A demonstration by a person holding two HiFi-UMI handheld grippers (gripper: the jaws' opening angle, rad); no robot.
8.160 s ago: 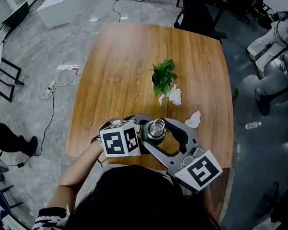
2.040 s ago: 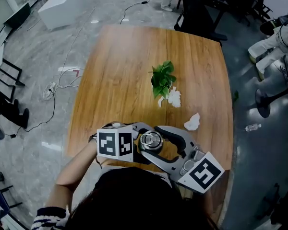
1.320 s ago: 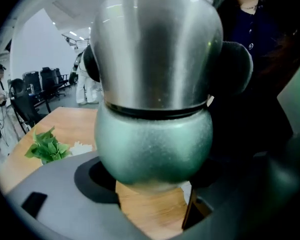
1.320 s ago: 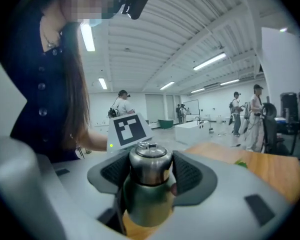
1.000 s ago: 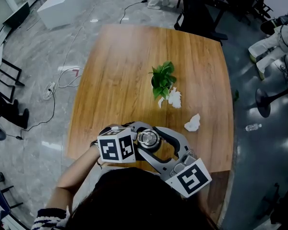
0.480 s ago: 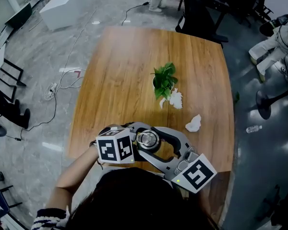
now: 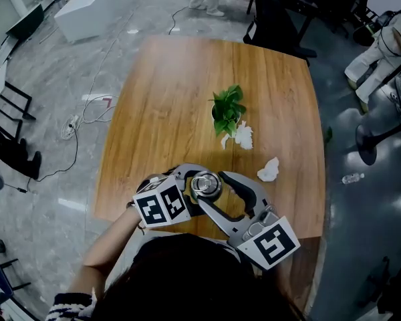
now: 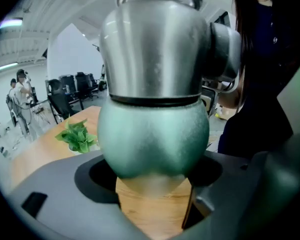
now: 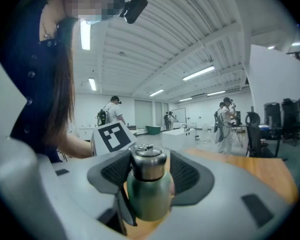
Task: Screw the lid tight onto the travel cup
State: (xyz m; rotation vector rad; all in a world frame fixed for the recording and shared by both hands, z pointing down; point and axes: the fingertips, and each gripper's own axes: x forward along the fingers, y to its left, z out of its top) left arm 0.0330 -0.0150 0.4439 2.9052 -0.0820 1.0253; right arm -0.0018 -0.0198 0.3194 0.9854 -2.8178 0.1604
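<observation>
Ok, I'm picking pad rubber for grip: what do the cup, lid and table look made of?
Cup: metal under matte, finely textured green coating, probably; soft diffuse sheen.
Lid: bare brushed steel, likely; grey with streaky highlights.
Table: wood or wood veneer; plank-like grain, satin finish.

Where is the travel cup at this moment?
In the head view, the travel cup stands near the table's front edge, between the jaws of the left gripper and right gripper, nearer the person than the plant.

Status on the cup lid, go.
Left gripper shut on travel cup body. Right gripper shut on lid, seated on cup. Plant and tissues sit apart, nothing blocking.
</observation>
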